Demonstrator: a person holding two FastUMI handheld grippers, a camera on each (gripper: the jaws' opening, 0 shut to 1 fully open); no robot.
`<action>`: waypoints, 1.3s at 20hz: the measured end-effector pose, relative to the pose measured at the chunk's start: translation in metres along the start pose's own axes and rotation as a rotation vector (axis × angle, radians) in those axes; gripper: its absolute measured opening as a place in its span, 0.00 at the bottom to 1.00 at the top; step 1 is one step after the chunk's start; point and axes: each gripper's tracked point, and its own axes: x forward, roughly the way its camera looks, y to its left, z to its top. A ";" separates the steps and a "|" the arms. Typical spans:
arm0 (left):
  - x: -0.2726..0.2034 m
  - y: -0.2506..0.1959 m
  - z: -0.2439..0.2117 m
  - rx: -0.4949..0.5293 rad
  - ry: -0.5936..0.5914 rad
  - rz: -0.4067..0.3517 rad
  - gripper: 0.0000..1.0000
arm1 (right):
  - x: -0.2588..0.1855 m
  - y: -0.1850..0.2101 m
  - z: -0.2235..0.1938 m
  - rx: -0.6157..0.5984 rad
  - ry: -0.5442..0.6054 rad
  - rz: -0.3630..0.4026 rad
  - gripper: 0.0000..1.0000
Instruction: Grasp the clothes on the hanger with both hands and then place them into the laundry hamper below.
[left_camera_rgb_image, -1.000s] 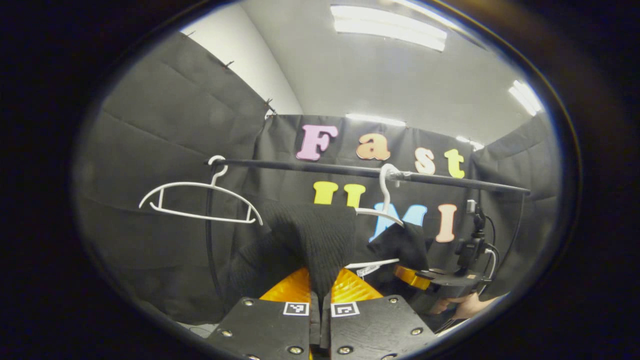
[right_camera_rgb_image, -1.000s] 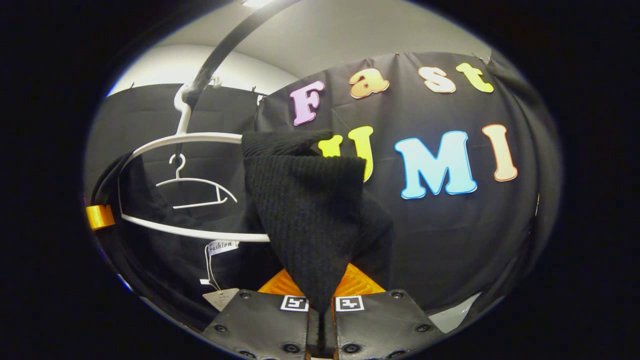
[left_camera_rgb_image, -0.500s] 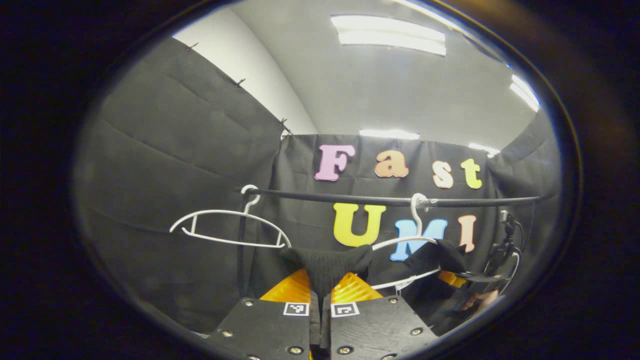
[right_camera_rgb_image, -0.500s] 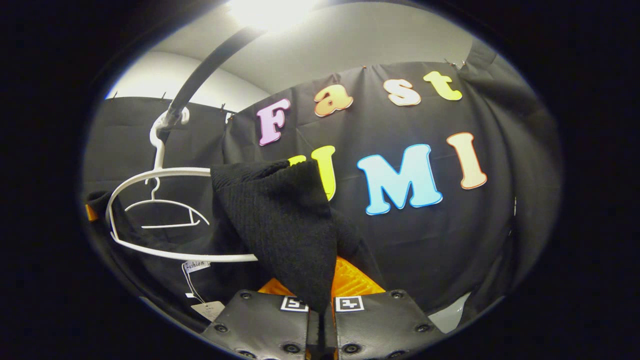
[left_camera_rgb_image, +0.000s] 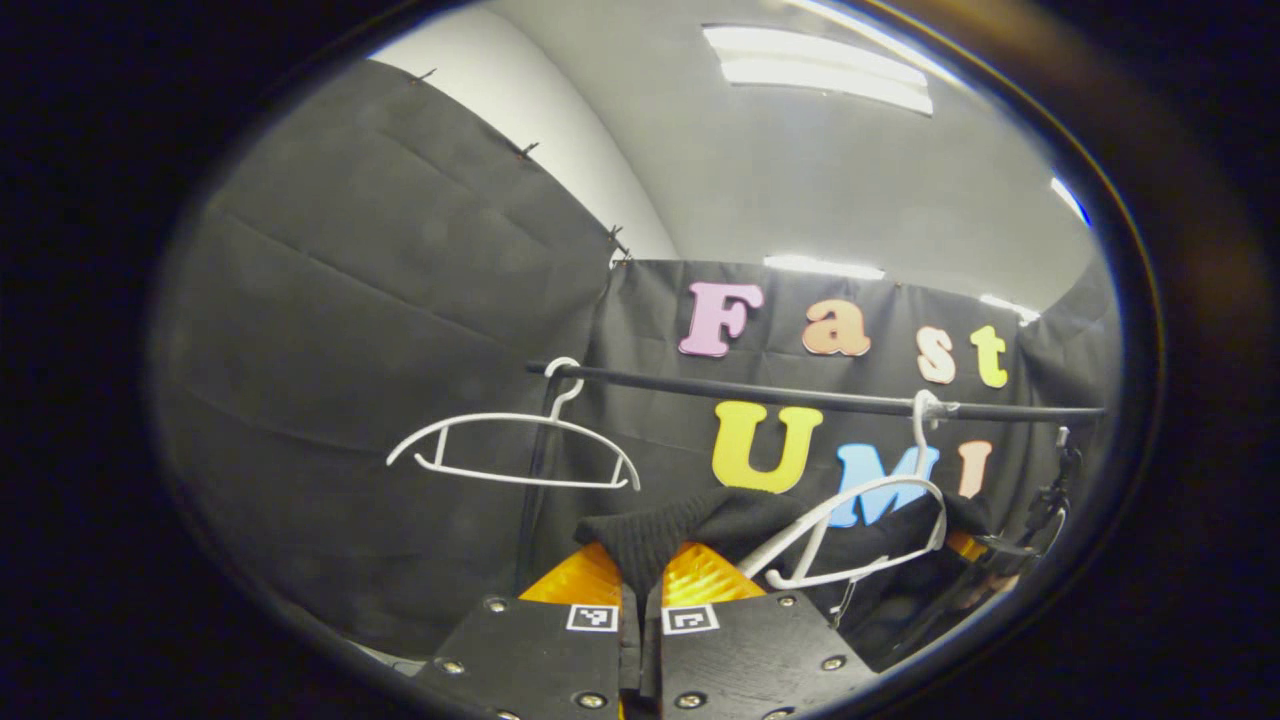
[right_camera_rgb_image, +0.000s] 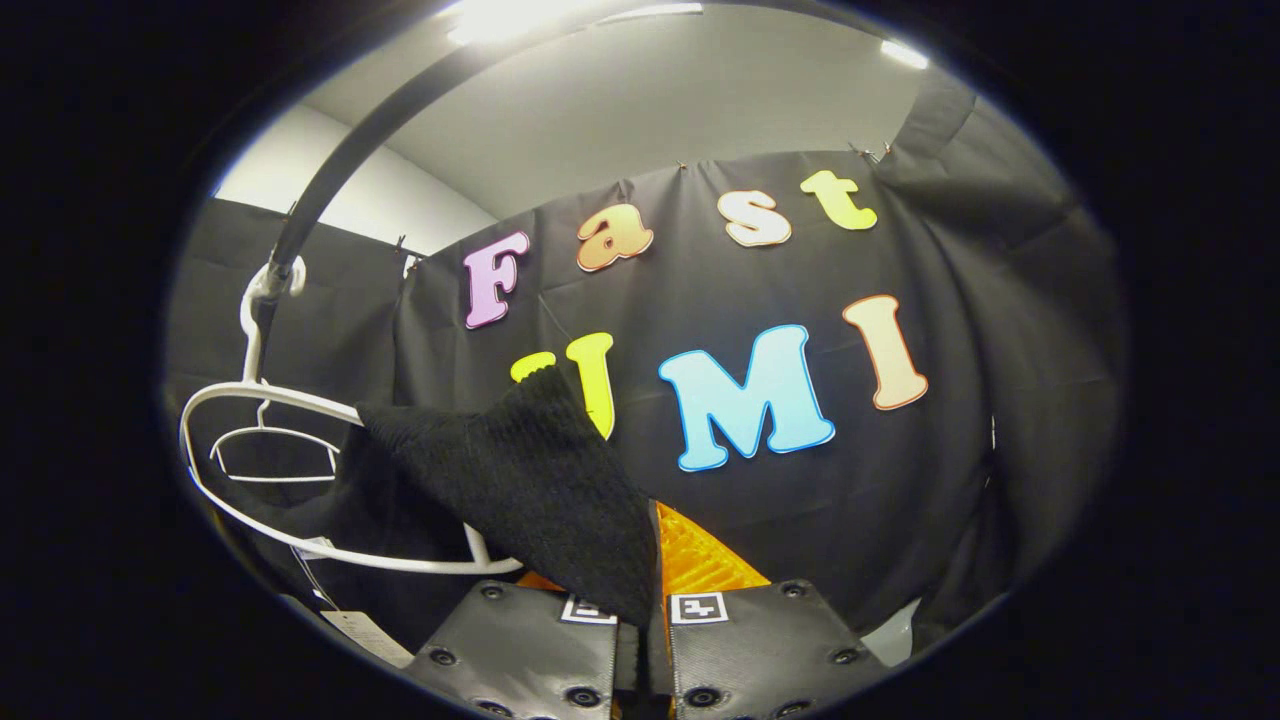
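Garment (left_camera_rgb_image: 690, 525): black knit, draped low between both grippers, one shoulder caught on white hanger (left_camera_rgb_image: 860, 535). Left gripper (left_camera_rgb_image: 640, 610) clamped on one bunch of knit; right gripper (right_camera_rgb_image: 640, 610) clamped on another. Step judged: pulling garment off hanger, not yet free. Next move called for: draw fabric clear of hanger arm, then lower to hamper. Hanger hooked on black rail (left_camera_rgb_image: 800, 397), tilted. Empty hanger (left_camera_rgb_image: 515, 455) further along rail. Black cloth walls, ceiling lights (left_camera_rgb_image: 820, 70) above.
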 end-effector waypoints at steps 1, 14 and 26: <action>-0.001 0.004 -0.005 -0.010 0.009 0.006 0.01 | 0.001 -0.001 -0.002 -0.014 -0.002 -0.002 0.08; -0.032 -0.015 -0.126 -0.051 0.231 0.024 0.01 | 0.006 -0.026 -0.046 -0.195 0.035 0.018 0.08; -0.053 -0.094 -0.179 0.009 0.324 0.053 0.01 | -0.022 -0.044 -0.118 -0.185 0.201 0.108 0.08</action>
